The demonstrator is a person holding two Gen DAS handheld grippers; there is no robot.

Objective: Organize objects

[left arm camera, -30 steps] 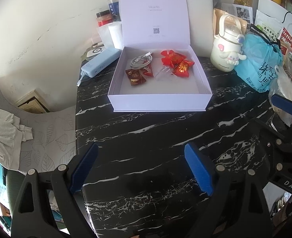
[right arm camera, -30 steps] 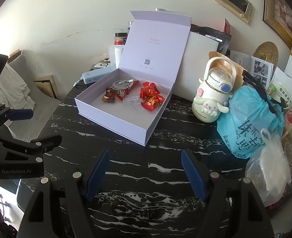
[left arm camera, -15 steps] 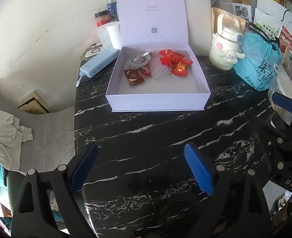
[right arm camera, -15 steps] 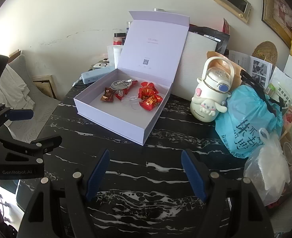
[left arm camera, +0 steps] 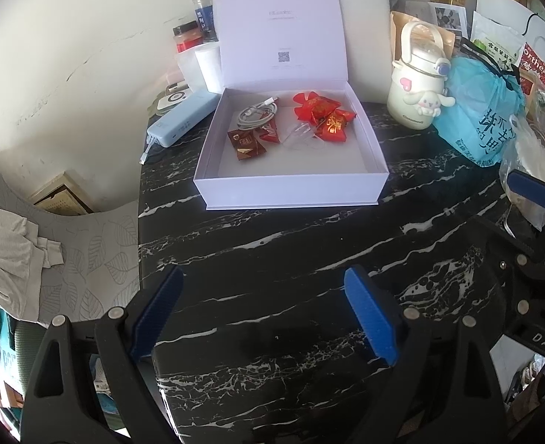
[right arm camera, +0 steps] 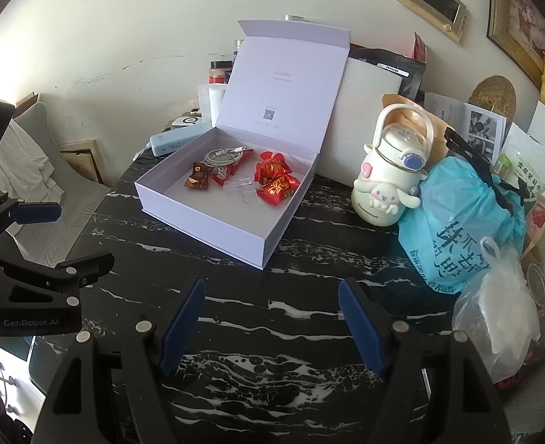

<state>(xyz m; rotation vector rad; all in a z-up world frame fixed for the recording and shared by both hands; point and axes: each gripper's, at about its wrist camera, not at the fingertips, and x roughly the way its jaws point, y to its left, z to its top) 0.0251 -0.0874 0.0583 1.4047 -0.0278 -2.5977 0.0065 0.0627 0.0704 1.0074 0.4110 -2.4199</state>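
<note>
Standing on a black marble-patterned table [left arm camera: 272, 259] with white veins, pushed against a scuffed cream wall [right arm camera: 124, 37]: a pale lilac rectangular cardboard box [left arm camera: 291, 194], lid hinged upright at the far side and leaning toward the wall. Its long axis runs left to right across the left wrist view, open front wall facing the grippers; in the right wrist view it sits cornerwise.

Contents: a coiled white charging cable [left arm camera: 256, 114] at far left, a brown foil sweet wrapper [left arm camera: 245, 145] nearer the front, red foil sweets [left arm camera: 322, 111] at far right, and a clear plastic wrapper [left arm camera: 300, 135] between them.

Beside the box, left: a light blue power bank [left arm camera: 183, 120], long axis slanting away toward the wall. Right: a cream cartoon-dog water bottle [right arm camera: 392, 174] with a loop handle, upright, touching a turquoise plastic bag [right arm camera: 461, 236]; nearer, a white translucent plastic bag [right arm camera: 501, 318].

Room: a grey leaf-print cushion [left arm camera: 87, 251] under a rumpled grey cloth [left arm camera: 6, 244] at left; a gold-framed panel [right arm camera: 433, 3] on the wall.

Left gripper [left arm camera: 265, 310]: blue pads spread wide, holding nothing, above bare table. Right gripper [right arm camera: 272, 318]: likewise spread and empty, well short of the box.
</note>
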